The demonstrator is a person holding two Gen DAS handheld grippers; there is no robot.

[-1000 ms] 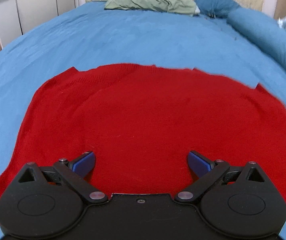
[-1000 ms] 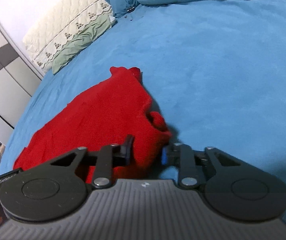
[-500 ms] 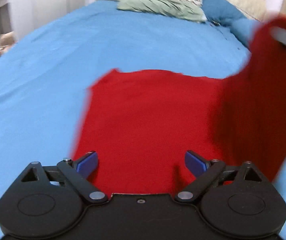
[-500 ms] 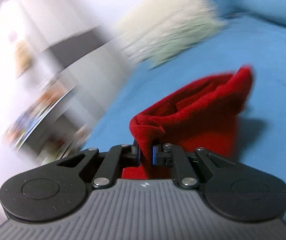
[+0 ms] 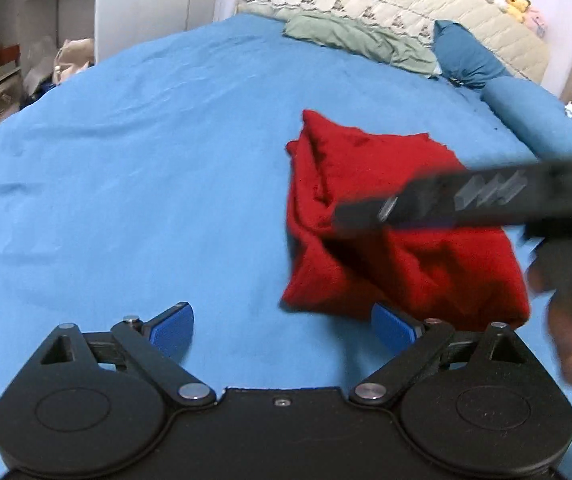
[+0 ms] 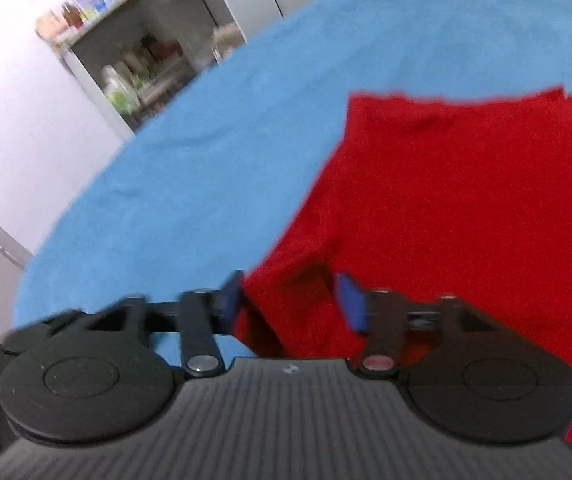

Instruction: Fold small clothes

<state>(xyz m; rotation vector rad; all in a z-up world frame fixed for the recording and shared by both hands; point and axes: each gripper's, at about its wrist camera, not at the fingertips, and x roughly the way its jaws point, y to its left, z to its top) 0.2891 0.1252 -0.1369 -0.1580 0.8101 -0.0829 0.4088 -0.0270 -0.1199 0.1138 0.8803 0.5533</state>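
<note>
- The red garment point(image 5: 402, 236) lies bunched on the blue bed point(image 5: 145, 160), right of centre.
- The right gripper point(image 6: 290, 304) has just been opening; cloth sits between its released fingers.
- The left gripper point(image 5: 281, 328) hangs spread wide, empty.

Red knit garment point(image 5: 402, 224), folded, on bed

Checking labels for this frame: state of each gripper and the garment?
left gripper: open, empty, over bare sheet beside the garment.
right gripper: jaws have just been opening; red cloth lies between them, pads not pressing it.
red garment: folded over on itself, lying rumpled on the sheet, unheld.
green cloth: crumpled by the headboard, untouched.
</note>
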